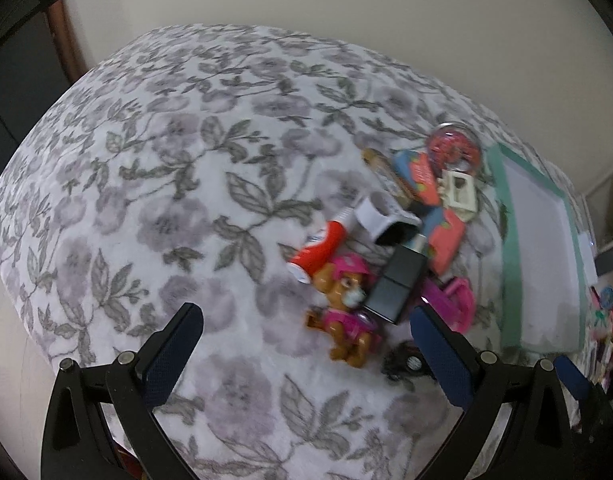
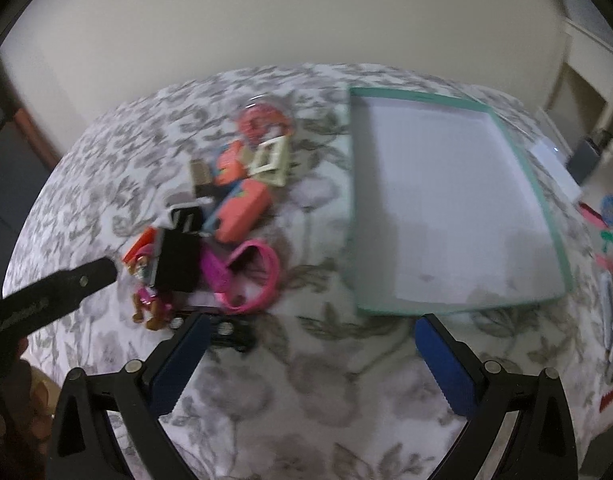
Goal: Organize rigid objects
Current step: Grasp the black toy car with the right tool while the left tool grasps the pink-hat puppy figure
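L gripper and R gripper: both wide open, nothing held. Bed carries 1 tray, 1 toy dog, 1 pink band, 2 coral blocks.

Both the left hand-held gripper and right hand-held gripper hover with jaws spread wide, empty.

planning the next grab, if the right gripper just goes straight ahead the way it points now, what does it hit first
Probably bare floral cloth, then the near edge of the green-rimmed tray. The right gripper is open and aimed between the toy pile and the tray; the pink bracelet sits slightly left of that line. Depth is uncertain.
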A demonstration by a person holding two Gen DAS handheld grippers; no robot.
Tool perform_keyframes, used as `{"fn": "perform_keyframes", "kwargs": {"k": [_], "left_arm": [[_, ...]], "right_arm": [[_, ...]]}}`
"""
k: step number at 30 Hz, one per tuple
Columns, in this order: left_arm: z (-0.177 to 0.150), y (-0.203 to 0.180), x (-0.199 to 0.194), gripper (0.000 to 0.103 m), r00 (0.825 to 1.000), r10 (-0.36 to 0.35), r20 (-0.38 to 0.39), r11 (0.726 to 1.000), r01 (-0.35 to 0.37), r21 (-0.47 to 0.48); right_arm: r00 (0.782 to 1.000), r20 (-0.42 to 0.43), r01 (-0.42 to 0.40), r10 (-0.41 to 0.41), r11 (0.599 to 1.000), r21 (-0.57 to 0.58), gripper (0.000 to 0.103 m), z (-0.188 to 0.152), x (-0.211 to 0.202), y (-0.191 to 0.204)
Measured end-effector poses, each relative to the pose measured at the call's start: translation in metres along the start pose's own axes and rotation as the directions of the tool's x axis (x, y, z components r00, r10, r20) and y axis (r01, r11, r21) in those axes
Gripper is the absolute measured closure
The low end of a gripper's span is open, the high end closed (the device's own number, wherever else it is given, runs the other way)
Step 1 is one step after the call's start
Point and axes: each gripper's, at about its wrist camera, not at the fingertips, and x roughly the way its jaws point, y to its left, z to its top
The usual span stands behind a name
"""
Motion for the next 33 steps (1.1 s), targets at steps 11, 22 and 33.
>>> {"fn": "perform_keyframes", "kwargs": {"k": [11, 22, 33], "left_arm": [[0.003, 0.003, 0.028, 0.000, 0.997, 0.023, -0.076, 1.000, -0.024, -0.008], [0.000, -0.011, 0.044, 0.000, 0.994, 0.006, -0.112, 0.999, -0.002, 0.037], [-0.002, -0.021, 0.050, 0.000, 0.990, -0.020, -0.141, 0.997, 0.030, 0.073]], "right_arm": [[0.990, -0.134, -0.049, 0.034, 0.993, -0.108, 0.000, 0.002, 0.043, 0.045], [0.982, -0.181, -0.073, 0.051, 0.990, -0.118, 0.000, 0.000, 0.070, 0.061], [0.980, -0.182, -0.102, 0.079, 0.988, -0.118, 0.023, 0.004, 0.080, 0.075]]}}
